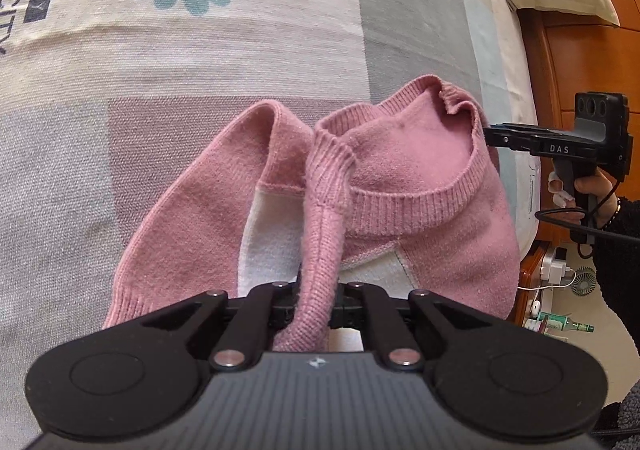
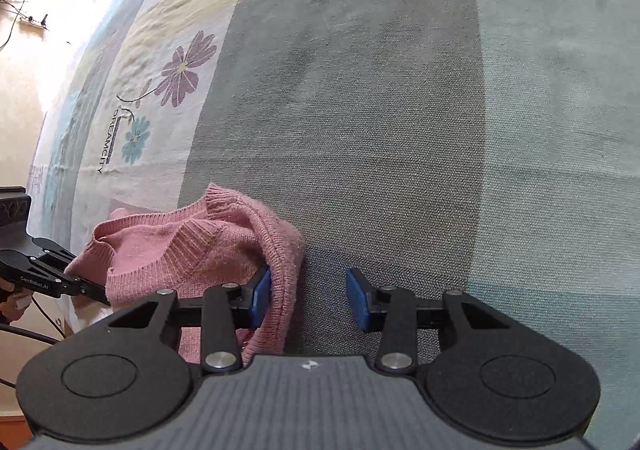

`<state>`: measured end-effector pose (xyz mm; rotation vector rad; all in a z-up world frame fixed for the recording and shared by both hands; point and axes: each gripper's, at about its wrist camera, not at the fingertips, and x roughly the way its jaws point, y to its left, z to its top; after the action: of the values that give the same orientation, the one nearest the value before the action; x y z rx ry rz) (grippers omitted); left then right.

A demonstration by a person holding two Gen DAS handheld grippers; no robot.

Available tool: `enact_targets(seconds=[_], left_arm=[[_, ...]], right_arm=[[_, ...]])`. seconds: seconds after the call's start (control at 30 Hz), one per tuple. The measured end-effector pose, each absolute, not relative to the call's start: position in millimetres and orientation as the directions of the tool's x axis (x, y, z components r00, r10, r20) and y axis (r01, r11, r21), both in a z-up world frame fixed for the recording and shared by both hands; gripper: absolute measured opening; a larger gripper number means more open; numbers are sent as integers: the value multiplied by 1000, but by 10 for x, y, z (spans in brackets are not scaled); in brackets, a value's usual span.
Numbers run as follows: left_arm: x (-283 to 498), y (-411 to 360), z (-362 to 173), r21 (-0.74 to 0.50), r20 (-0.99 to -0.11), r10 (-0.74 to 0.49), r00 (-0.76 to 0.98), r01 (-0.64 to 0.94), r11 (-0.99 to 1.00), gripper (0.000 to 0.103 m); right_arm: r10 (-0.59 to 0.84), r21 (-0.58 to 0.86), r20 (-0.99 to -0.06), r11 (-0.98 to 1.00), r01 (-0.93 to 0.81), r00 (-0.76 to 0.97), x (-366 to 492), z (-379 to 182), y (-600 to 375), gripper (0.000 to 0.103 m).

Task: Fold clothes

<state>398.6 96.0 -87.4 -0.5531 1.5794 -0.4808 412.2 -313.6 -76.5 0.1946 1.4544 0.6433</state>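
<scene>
Your left gripper (image 1: 316, 314) is pinching a thick fold of the pink sweater (image 1: 400, 178). Its jaws are pressed tight on the knit, and the cloth runs up from them toward twelve o'clock in the left wrist view. The sweater lies bunched on the flowered bedspread (image 1: 200, 62), near the bed's edge, with its ribbed neck hole facing up.

Your right gripper (image 2: 308, 298) is partly spread. In the right wrist view its two blue pads (image 2: 262, 290) stand apart, and only the grey bedspread shows between them. The sweater's edge touches the outside of the left pad, so nothing is caught yet. The sweater sits at about ten o'clock from this gripper.

In the left wrist view the right gripper comes in from three o'clock, and its fingers go behind the far shoulder of the sweater. Its tips are hidden there, so you cannot be sure from that side how close they are to the cloth.

The sweater's long way seems to run from one gripper to the other. The right hand is nearest the loose shoulder. It likely needs to slide a bit toward nine o'clock so the knit edge sits between the pads before they squeeze.
</scene>
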Motion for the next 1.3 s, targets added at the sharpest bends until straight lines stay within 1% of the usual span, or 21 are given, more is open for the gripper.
enact_targets(seconds=[0.07,0.1,0.13,0.17,0.2,0.3,0.4,0.53,0.63,0.8,0.9,1.0,1.1,1.17,1.23,1.3], left_arm=[[4009,923,-838,-590,-805,-592,-49,-53,806,5],[4003,923,-787,-579,-813,-581,-43,-43,814,5],[4007,910,-727,-565,-824,-566,-33,-28,825,4],[4012,898,-664,-552,-834,-552,-22,-15,834,4],[4028,899,-579,-546,-838,-546,-1,-5,838,4],[4143,903,-347,-524,-849,-524,70,17,852,3],[4413,876,-157,-473,-863,-479,159,78,878,3],[5011,908,-14,-401,-865,-430,259,160,902,3],[5488,925,36,-331,-864,-383,325,206,921,3],[6049,917,-168,-296,-889,-342,303,189,936,3],[6160,820,-425,-274,-915,-312,255,172,946,3],[6227,763,-589,-240,-924,-276,264,161,957,3],[6319,759,-676,-251,-919,-277,281,127,960,3],[6345,740,-756,-261,-922,-281,268,110,959,6],[6313,727,-802,-272,-923,-292,249,112,956,6],[6239,745,-756,-270,-921,-293,256,121,955,12]], right_arm=[[505,488,-862,812,-321,-32,4109,-794,-2991,46],[487,467,-873,814,-347,-31,4098,-799,-2914,38],[472,448,-881,815,-368,-26,4089,-786,-2864,21],[462,433,-887,814,-386,-20,4082,-765,-2828,13],[447,413,-895,819,-397,-9,4079,-738,-2811,12],[428,376,-903,835,-401,44,4081,-580,-2879,11],[418,341,-902,845,-412,111,4126,-369,-2932,11],[399,284,-894,856,-432,203,4305,-145,-2914,11],[372,237,-892,868,-436,256,4495,-92,-2884,11],[328,185,-883,900,-394,336,4811,-128,-2835,11],[297,168,-879,925,-341,373,5021,-259,-2786,11],[239,107,-889,938,-330,392,5193,-470,-2652,11],[211,83,-888,948,-308,408,5334,-595,-2582,11],[196,69,-888,952,-299,417,5355,-648,-2553,11],[183,56,-890,953,-297,418,5323,-703,-2525,13],[187,66,-889,955,-288,417,5258,-655,-2546,15]])
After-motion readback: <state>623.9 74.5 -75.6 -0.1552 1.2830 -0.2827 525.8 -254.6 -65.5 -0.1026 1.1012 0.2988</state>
